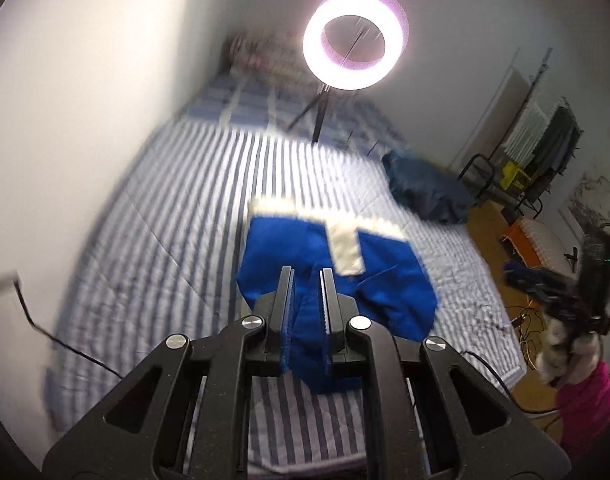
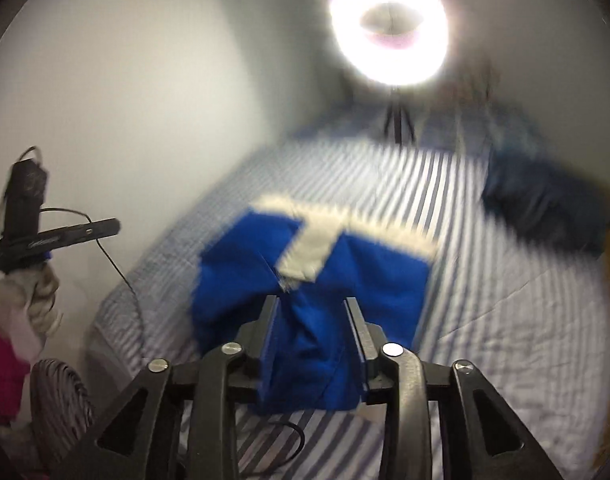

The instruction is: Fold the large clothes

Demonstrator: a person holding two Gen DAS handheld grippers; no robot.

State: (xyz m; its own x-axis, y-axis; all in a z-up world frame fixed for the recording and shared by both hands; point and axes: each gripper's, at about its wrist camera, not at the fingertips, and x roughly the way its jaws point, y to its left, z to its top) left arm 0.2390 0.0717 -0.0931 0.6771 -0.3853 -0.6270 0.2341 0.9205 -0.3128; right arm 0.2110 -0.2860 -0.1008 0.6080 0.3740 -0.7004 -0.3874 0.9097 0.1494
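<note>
Nearest, the left gripper point(image 1: 307, 276) pinches a bunched fold of the blue garment point(image 1: 385, 276) between narrowly set fingers. The right gripper point(image 2: 311, 306) likewise clamps blue cloth. Beyond both, the rest of the garment, with its white T-shaped trim point(image 2: 317, 240), trails onto the striped bed point(image 1: 153, 216). Farther right lies a dark blue heap point(image 1: 425, 188); at the far end a ring light point(image 1: 355, 38) glares.
</note>
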